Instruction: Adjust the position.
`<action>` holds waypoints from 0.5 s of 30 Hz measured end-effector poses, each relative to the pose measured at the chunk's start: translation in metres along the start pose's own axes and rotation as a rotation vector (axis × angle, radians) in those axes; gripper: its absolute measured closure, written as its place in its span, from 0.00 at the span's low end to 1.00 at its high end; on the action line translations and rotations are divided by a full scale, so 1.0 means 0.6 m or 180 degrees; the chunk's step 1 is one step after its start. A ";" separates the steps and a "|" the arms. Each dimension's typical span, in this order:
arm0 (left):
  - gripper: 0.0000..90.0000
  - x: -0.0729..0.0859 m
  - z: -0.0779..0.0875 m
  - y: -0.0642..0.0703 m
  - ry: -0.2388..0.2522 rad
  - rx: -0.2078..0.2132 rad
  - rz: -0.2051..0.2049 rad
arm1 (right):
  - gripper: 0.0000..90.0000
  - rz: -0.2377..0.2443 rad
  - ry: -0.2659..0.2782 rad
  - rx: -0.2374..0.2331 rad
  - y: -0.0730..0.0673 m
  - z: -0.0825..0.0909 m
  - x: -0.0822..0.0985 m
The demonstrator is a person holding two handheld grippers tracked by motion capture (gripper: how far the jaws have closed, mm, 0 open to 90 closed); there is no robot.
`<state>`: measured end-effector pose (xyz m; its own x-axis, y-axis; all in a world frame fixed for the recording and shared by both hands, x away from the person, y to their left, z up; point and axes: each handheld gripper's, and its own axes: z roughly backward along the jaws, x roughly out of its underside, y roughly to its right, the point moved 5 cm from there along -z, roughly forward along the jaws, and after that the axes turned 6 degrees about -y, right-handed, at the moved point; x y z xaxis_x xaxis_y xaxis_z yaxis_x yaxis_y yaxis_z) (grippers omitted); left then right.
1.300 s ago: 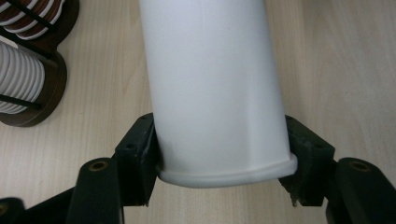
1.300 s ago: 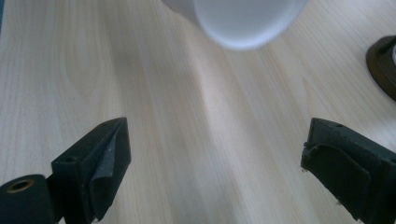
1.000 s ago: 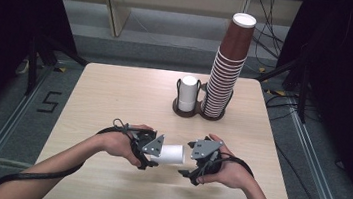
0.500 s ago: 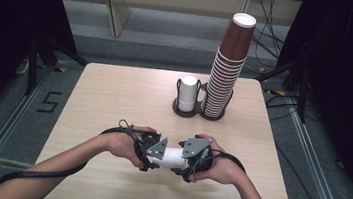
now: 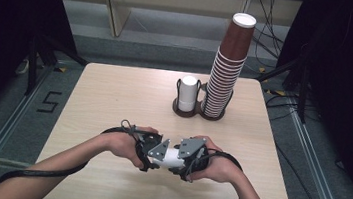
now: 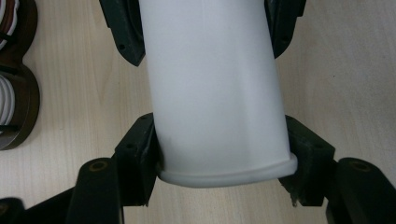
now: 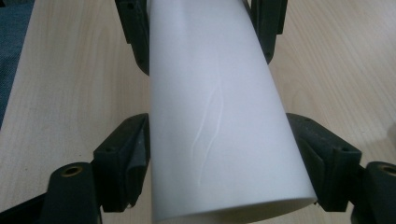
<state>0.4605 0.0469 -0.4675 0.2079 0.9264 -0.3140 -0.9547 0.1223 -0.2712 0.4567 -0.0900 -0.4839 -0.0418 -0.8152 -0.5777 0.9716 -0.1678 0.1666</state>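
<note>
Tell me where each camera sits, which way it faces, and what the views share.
High view: above the person's side, facing forward and down on the light wooden table; forearms, left gripper and right gripper meet on a white paper cup stack.
Left gripper view: rides the left gripper, facing along its jaws, clamped at the stack's rimmed end.
Right gripper view: rides the right gripper, whose jaws have just been closing on the stack.
Shared: the stack and the table.

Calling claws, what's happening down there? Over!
Left claw shut on the white cup. Right claw has just been closing, pads now against the cup's other end. Cup lies level above the table. Nothing in the way.
</note>
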 end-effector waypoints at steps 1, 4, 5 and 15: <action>0.41 -0.001 0.000 0.001 0.0004 -0.0004 0.0000 | 0.31 0.0078 0.0008 -0.0004 0.002 -0.001 -0.001; 0.41 -0.003 -0.002 0.003 0.0020 0.0011 -0.0005 | 0.33 0.0008 -0.0035 -0.0036 -0.003 -0.002 -0.002; 0.41 -0.004 -0.002 0.004 0.0016 0.0010 -0.0009 | 0.33 0.0069 -0.0027 -0.0050 -0.002 -0.004 -0.004; 0.41 -0.009 -0.002 0.005 -0.0009 0.0024 -0.0054 | 0.40 0.0115 -0.0050 -0.0090 -0.003 -0.008 -0.003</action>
<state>0.4570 0.0421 -0.4676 0.2234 0.9252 -0.3069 -0.9527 0.1407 -0.2695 0.4562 -0.0855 -0.4868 -0.0101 -0.8290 -0.5592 0.9788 -0.1227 0.1643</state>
